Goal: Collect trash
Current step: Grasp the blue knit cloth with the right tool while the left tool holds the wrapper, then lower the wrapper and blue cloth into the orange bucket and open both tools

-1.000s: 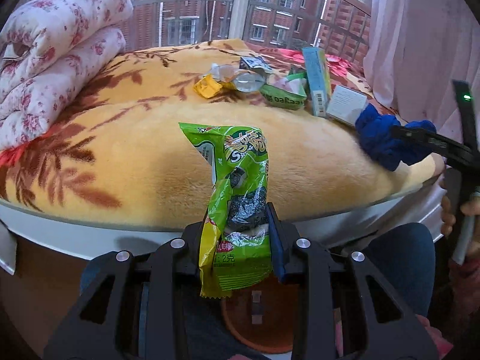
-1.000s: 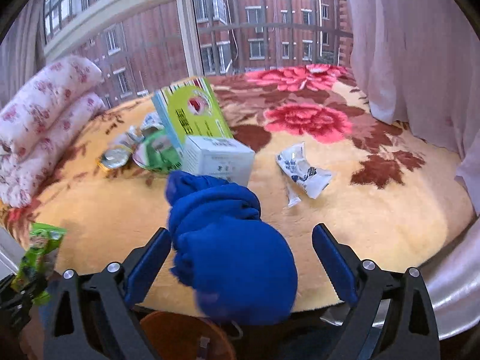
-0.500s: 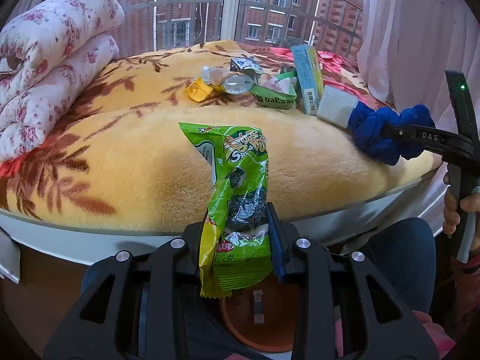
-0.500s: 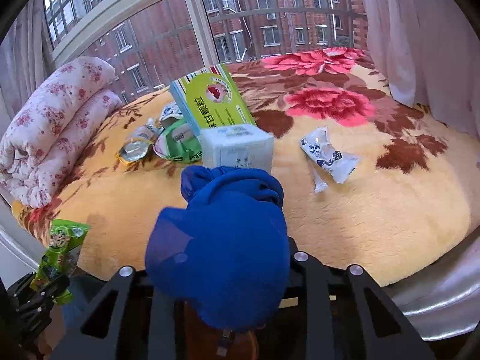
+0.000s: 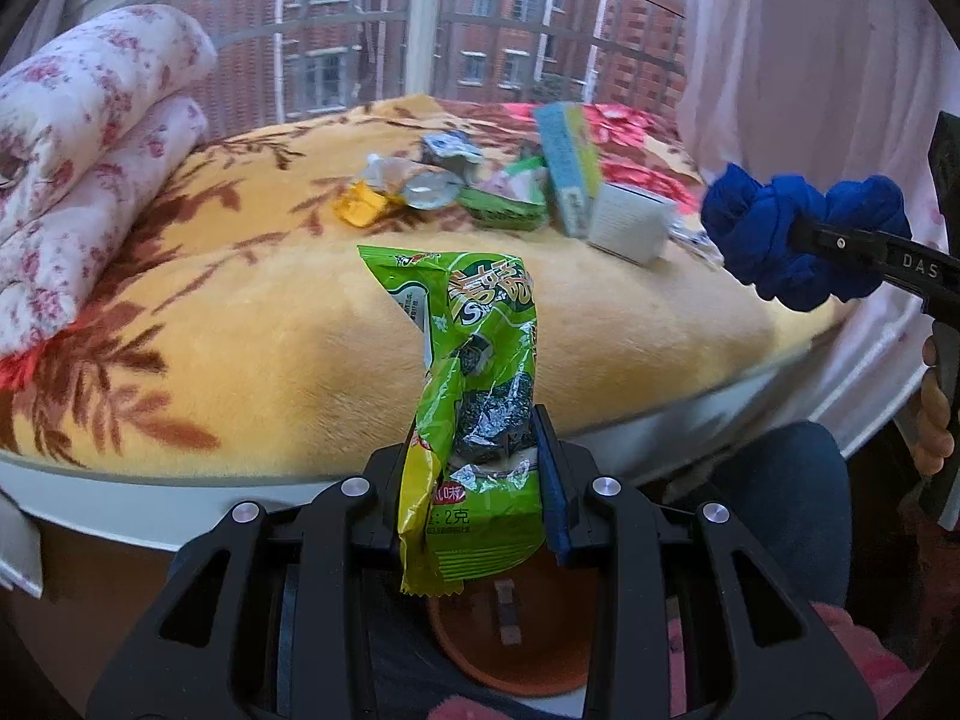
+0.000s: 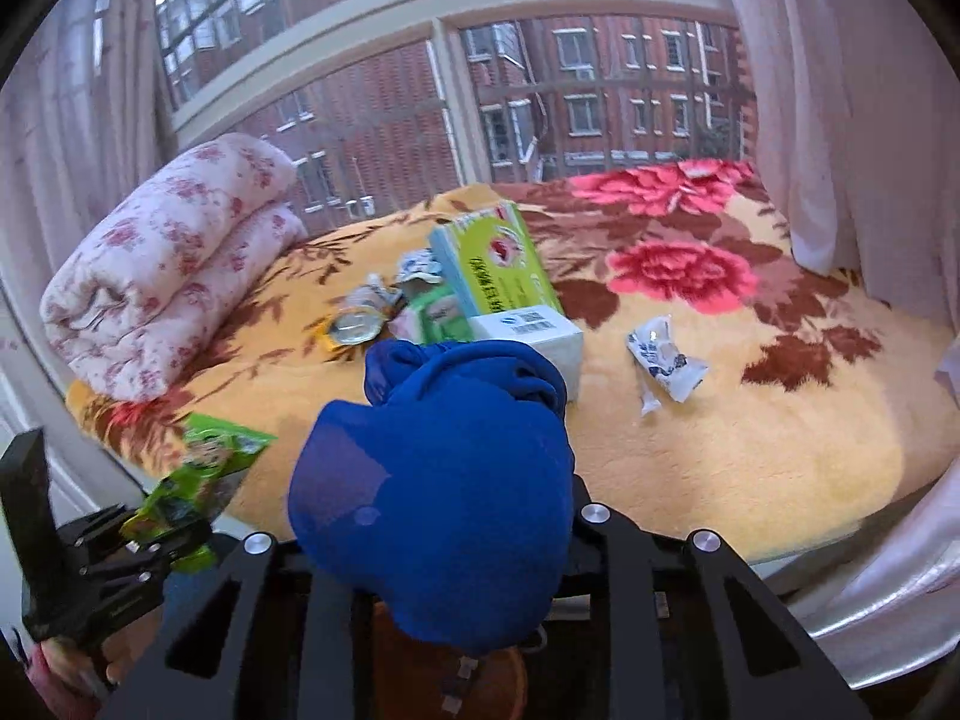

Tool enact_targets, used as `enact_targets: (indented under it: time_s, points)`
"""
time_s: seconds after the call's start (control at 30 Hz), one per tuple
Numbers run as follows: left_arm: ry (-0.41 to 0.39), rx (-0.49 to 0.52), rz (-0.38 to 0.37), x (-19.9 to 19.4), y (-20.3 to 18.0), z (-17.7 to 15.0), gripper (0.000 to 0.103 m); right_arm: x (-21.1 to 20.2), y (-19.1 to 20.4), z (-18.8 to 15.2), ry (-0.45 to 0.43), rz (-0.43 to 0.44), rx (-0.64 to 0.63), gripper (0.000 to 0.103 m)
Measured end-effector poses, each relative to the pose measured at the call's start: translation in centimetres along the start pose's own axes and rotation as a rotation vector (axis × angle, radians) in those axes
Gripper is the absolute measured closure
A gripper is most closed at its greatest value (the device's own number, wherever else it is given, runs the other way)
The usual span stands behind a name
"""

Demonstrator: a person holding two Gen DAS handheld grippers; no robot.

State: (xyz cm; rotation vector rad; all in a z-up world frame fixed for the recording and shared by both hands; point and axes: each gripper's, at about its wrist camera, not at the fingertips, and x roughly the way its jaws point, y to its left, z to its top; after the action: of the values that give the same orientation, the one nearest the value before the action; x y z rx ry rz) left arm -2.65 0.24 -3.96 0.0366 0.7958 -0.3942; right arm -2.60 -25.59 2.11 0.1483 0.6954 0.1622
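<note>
The left claw point(image 5: 480, 468) is clamping a green snack wrapper point(image 5: 474, 360), which is standing upright between its fingers, above an orange bin point(image 5: 510, 636) that is sitting low at the near edge of the bed point(image 5: 270, 312). The right claw point(image 6: 438, 516) is gripping a bunched blue cloth point(image 6: 438, 480), its fingers closed tight on the fabric, also at the near edge of the bed and over the same bin. More trash is lying on the yellow floral blanket farther off: a yellow wrapper point(image 5: 360, 207), a crumpled silver wrapper point(image 5: 429, 192), a green pouch point(image 5: 504, 204), a green-and-blue box point(image 6: 492, 267) leaning on a white box point(image 6: 534, 339), and a white crumpled wrapper point(image 6: 663, 360) lying apart to the right. A rolled floral quilt point(image 6: 168, 270) is resting at the far left by the window.
</note>
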Motion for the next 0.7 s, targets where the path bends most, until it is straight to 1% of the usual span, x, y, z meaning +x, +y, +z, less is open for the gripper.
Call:
enact_targets:
  time_s: [0.13, 0.3, 0.43, 0.5, 0.57, 0.6, 0.7]
  points:
    - [0.037, 0.044, -0.017, -0.2, -0.6, -0.9, 0.071, -1.4, 1.7, -1.3, 0.011, 0.02, -0.072, 0.076]
    - [0.093, 0.096, -0.035, -0.1, -1.4, -2.9, 0.071, -1.7, 3.4, -3.5, 0.061, 0.057, -0.129, 0.076]
    - [0.166, 0.138, -0.055, 0.9, -2.0, -5.3, 0.071, -1.0, 4.3, -5.7, 0.14, 0.086, -0.145, 0.076]
    - [0.216, 0.145, -0.063, 2.0, -2.1, -6.5, 0.071, -0.2, 4.9, -6.9, 0.183, 0.086, -0.165, 0.076]
    - [0.259, 0.136, -0.078, 3.1, -2.2, -7.5, 0.071, 0.8, 5.2, -8.1, 0.227, 0.085, -0.174, 0.076]
    - [0.295, 0.125, -0.089, 3.9, -2.1, -8.0, 0.071, 1.3, 5.3, -8.8, 0.253, 0.088, -0.175, 0.076]
    - [0.362, 0.095, -0.092, 5.7, -1.7, -9.2, 0.071, 3.4, 5.3, -11.0, 0.339, 0.094, -0.172, 0.076]
